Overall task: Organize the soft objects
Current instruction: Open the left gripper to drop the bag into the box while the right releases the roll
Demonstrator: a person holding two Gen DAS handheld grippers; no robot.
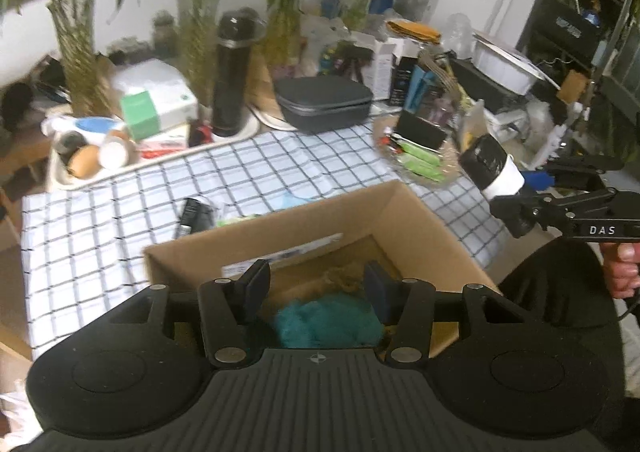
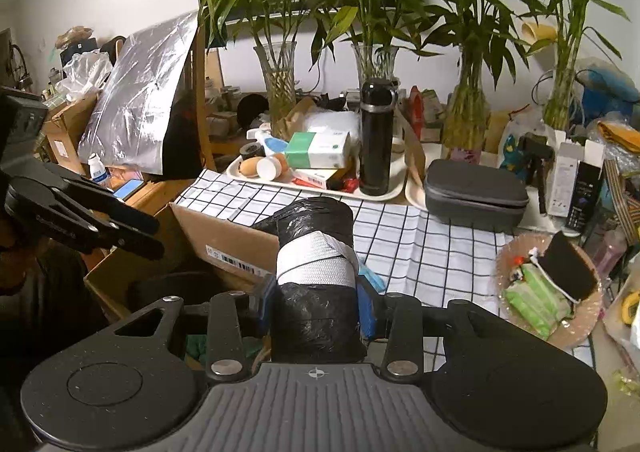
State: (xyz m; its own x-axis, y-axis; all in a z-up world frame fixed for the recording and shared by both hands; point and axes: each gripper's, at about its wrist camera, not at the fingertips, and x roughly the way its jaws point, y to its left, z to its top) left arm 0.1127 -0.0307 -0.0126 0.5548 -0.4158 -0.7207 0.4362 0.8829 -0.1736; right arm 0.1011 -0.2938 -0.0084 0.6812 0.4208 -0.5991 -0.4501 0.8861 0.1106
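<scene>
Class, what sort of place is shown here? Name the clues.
Probably a lived-in home room: a checked tablecloth, bamboo stalks in glass vases, and a tray crowded with a flask and household bits.

An open brown cardboard box stands on the checked cloth of the desk, its flaps up. Inside, on the bottom, lies a fluffy teal soft bundle, with a tan, frayed fibrous clump just behind it. A cylindrical roll of crinkled black plastic film banded with white tape is held lengthwise, above the desk near the box's right side.
</scene>
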